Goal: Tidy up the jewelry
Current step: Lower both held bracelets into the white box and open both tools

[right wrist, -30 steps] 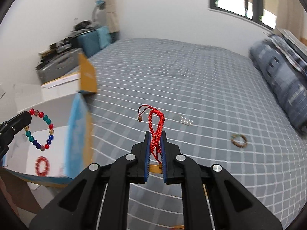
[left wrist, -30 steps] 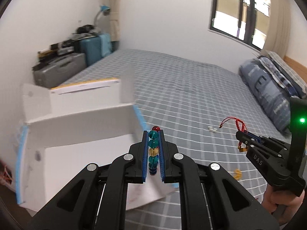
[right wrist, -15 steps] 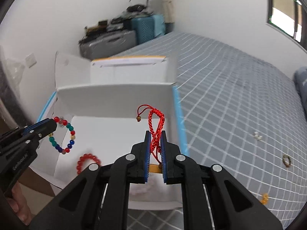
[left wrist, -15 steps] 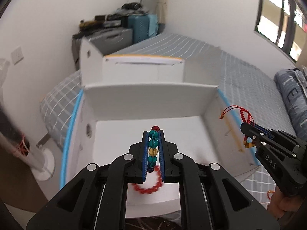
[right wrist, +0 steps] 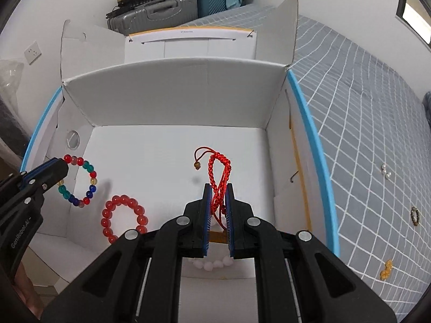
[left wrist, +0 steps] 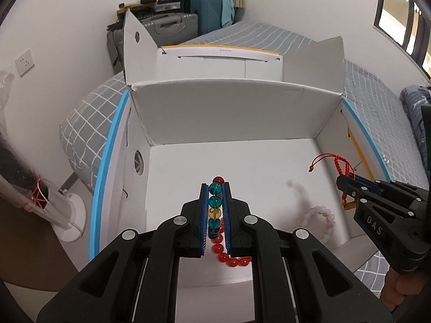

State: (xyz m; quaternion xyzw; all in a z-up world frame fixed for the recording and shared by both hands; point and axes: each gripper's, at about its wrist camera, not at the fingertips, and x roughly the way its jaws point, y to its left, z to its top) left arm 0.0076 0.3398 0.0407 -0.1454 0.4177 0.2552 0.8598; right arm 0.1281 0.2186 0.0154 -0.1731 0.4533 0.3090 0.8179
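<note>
My left gripper (left wrist: pixel 215 188) is shut on a multicolour bead bracelet (left wrist: pixel 215 204) and holds it over the left part of an open white cardboard box (left wrist: pixel 231 110). The bracelet (right wrist: pixel 80 180) hangs from that gripper (right wrist: pixel 63 168) in the right wrist view. My right gripper (right wrist: pixel 217 188) is shut on a red braided cord bracelet (right wrist: pixel 219 175) above the box's (right wrist: pixel 175 91) right half; it also shows in the left wrist view (left wrist: pixel 340 165). A red bead bracelet (right wrist: pixel 123 219) and a pale pink bead bracelet (left wrist: pixel 320 222) lie on the box floor.
The box sits at the corner of a bed with a grey checked cover (right wrist: pixel 363 107). Small jewelry lies on the cover to the right: a pearl pair (right wrist: pixel 386 173), a dark ring (right wrist: pixel 415 216), an orange piece (right wrist: pixel 386 269). Suitcases (left wrist: pixel 172 27) stand behind.
Both grippers have swung left from over the bed to above the box interior, each still holding its bracelet. The box floor with the red and pink bracelets has come into view.
</note>
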